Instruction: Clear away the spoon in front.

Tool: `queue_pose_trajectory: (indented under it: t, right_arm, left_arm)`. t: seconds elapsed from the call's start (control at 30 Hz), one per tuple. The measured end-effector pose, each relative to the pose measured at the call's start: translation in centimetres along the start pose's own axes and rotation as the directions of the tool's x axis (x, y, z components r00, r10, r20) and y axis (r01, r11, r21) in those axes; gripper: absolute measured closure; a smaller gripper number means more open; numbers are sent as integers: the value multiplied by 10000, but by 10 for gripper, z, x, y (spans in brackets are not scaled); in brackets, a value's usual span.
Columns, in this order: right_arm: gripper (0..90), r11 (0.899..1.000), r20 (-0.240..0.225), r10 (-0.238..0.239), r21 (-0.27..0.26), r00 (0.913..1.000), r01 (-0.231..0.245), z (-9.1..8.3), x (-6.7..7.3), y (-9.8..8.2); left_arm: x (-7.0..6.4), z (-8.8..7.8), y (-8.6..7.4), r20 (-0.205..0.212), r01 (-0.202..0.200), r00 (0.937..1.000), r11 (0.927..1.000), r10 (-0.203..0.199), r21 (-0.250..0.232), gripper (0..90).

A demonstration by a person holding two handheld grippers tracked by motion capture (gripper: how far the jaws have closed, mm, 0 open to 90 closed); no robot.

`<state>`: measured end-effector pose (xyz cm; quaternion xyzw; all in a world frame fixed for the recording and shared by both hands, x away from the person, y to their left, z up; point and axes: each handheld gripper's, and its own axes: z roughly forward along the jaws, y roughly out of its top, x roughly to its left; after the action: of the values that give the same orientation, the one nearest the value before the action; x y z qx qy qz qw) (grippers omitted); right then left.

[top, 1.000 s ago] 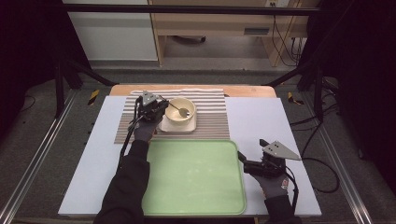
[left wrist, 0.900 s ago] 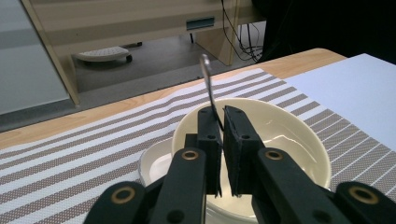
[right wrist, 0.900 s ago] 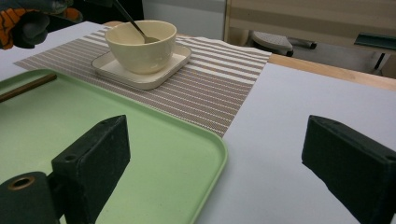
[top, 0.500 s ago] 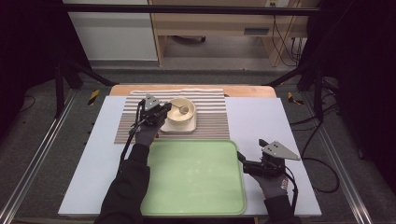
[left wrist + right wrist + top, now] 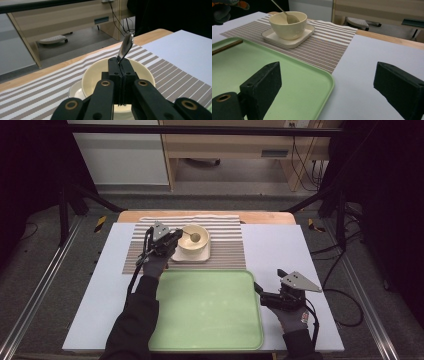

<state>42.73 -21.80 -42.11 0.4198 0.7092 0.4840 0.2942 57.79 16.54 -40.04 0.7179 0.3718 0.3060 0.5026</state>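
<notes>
Both grippers are black. The left gripper (image 5: 122,66) has thick black arms with round brass rings in them and small screws near the jaw tips. The right gripper (image 5: 260,293) wears a grey three-cornered plate on top. Thin black cables trail from each one. The person has grey gloves and dark sleeves.

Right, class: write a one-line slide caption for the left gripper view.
Left tool shut on a spoon above the cream bowl.
</notes>
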Motion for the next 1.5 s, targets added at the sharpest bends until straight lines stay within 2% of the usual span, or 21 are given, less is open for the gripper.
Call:
queue_pose_trajectory:
  t: [0.27,0.47,0.9,1.03,1.33,1.5]
  right_arm:
    - [81,10000,-6,7,-21,10000,-7,0,0,0]
    - [81,10000,24,20,-27,10000,-20,-1,0,0]
    - [81,10000,28,24,-9,10000,-24,-1,0,1]
    - [80,10000,36,34,-9,10000,-34,-1,0,1]
    - [81,9999,52,53,-89,10000,-53,-2,1,2]
    - [81,10000,48,44,-88,10000,-43,-2,1,1]
  left_arm:
    - [2,-19,12,-113,55,9999,9986,-61,-520,889]
    - [3,-35,21,-1,108,9999,9966,-108,-818,889]
    - [-4,-71,30,270,-167,9994,9908,205,-1340,890]
    - [-8,-82,29,439,-189,9987,9903,251,-1377,890]
    - [-23,-109,28,541,-824,9944,9863,909,-1432,890]
    - [-32,-125,22,820,-804,9924,9884,913,-1285,890]
